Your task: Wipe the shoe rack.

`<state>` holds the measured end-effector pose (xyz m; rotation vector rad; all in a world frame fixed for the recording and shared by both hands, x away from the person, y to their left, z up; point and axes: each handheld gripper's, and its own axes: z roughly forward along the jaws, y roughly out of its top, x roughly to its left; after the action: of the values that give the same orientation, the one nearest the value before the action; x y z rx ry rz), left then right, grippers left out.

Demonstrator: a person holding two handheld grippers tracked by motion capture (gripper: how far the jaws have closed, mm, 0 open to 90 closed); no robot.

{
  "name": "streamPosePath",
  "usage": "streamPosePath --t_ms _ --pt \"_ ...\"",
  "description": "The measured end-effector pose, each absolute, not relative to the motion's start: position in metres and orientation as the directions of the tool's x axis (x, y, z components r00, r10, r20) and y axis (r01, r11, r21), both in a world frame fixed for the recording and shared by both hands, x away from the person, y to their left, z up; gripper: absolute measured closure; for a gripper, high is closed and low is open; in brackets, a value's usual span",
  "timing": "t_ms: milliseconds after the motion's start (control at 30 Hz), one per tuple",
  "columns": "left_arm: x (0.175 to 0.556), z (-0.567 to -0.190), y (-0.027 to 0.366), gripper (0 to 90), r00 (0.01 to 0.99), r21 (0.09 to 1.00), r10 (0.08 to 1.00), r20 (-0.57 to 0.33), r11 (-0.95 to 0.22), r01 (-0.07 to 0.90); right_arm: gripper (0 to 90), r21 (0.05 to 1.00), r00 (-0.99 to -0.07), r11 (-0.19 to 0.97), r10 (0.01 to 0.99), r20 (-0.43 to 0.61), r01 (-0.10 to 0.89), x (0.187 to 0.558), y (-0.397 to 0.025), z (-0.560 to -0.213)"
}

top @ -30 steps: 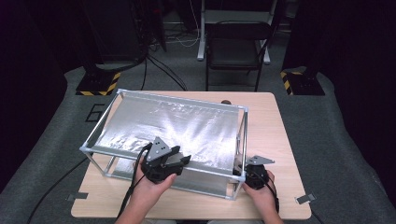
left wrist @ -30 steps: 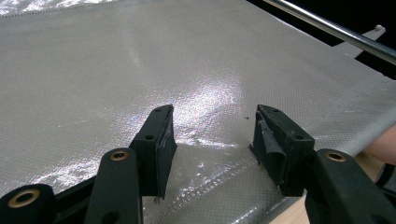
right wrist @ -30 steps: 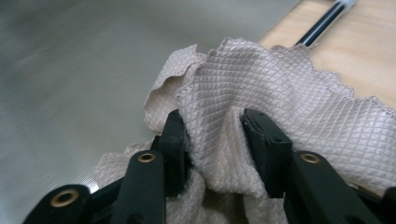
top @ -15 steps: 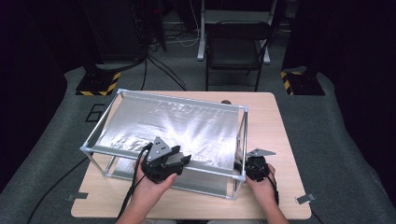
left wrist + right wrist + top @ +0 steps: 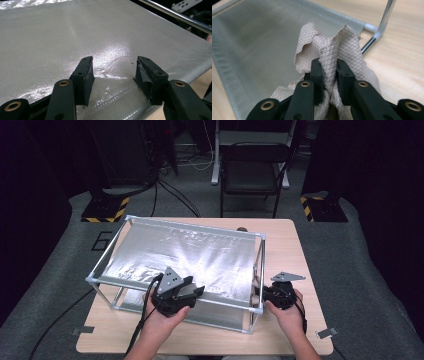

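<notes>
A metal frame (image 5: pixel 260 270) with a shiny silver sheet (image 5: pixel 190 257) stretched across its top stands on the wooden table (image 5: pixel 290 240). My left gripper (image 5: pixel 192 292) hovers open over the sheet's near edge; in the left gripper view its fingertips (image 5: pixel 86 72) sit just above the silver sheet (image 5: pixel 75 32) with nothing between them. My right gripper (image 5: pixel 267 292) is at the frame's near right corner. In the right gripper view my right gripper (image 5: pixel 329 68) is shut on a crumpled beige quilted cloth (image 5: pixel 329 47), held beside the frame's lower silver layer (image 5: pixel 257 42).
A dark folding chair (image 5: pixel 250 175) stands beyond the table's far edge. Yellow-black striped bases (image 5: pixel 102 210) sit on the grey floor at both sides. A frame post (image 5: pixel 384 20) rises at the right in the right gripper view, with bare wood beside it.
The right gripper has shifted slightly forward toward the frame's right corner. The left gripper has stayed in place over the sheet.
</notes>
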<state>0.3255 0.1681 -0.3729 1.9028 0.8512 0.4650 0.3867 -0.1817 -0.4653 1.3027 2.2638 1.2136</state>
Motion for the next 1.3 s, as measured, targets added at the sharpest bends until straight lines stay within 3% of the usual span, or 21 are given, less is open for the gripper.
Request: streamPosePath --t_ms 1300 --pt "0.325 -0.374 0.168 48.1 0.681 0.888 0.731 -0.036 -0.289 0.358 79.7 0.844 -0.605 0.216 0.782 0.152 0.491 0.369 -0.205 -0.355"
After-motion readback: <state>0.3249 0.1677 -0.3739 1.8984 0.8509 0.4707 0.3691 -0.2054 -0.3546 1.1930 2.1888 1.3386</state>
